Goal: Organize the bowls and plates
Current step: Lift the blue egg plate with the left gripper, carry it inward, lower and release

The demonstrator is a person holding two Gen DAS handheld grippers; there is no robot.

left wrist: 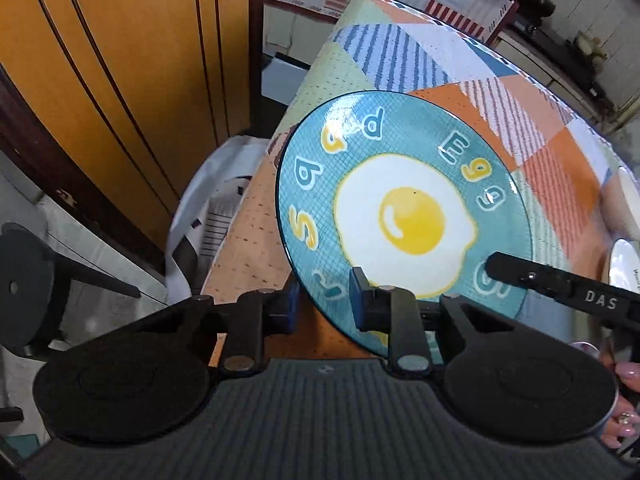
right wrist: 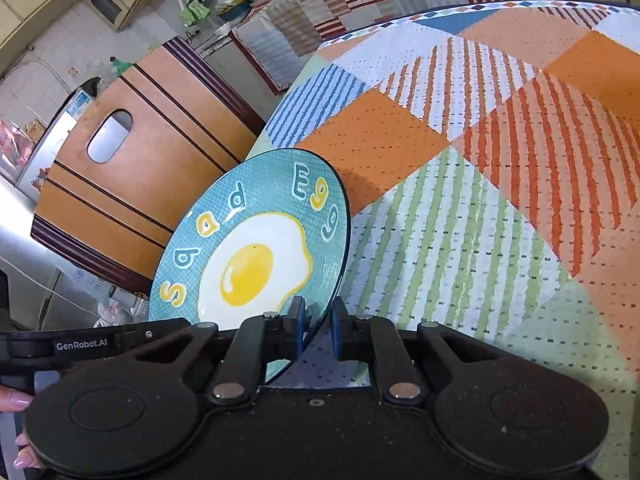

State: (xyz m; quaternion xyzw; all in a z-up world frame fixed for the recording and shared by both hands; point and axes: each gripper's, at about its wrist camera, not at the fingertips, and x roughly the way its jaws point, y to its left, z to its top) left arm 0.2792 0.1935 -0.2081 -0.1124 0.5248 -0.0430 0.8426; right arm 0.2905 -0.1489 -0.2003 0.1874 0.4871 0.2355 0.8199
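Observation:
A teal plate with a fried-egg picture and letters (left wrist: 404,216) is held tilted above the patterned table (left wrist: 400,56). My left gripper (left wrist: 324,300) straddles its near rim, one finger on each face. My right gripper (right wrist: 318,328) straddles the same plate (right wrist: 256,248) at its near rim, with a small gap showing at the right pad. The right gripper's body also shows in the left wrist view (left wrist: 560,284), over the plate's right side.
The table (right wrist: 480,200) has a cloth of orange, blue and green striped patches. White dishes (left wrist: 626,240) stand at its right edge. A wooden chair back (right wrist: 132,184) stands left of the table, with a dark stool (left wrist: 28,288) and a white plastic chair (left wrist: 216,208) nearby.

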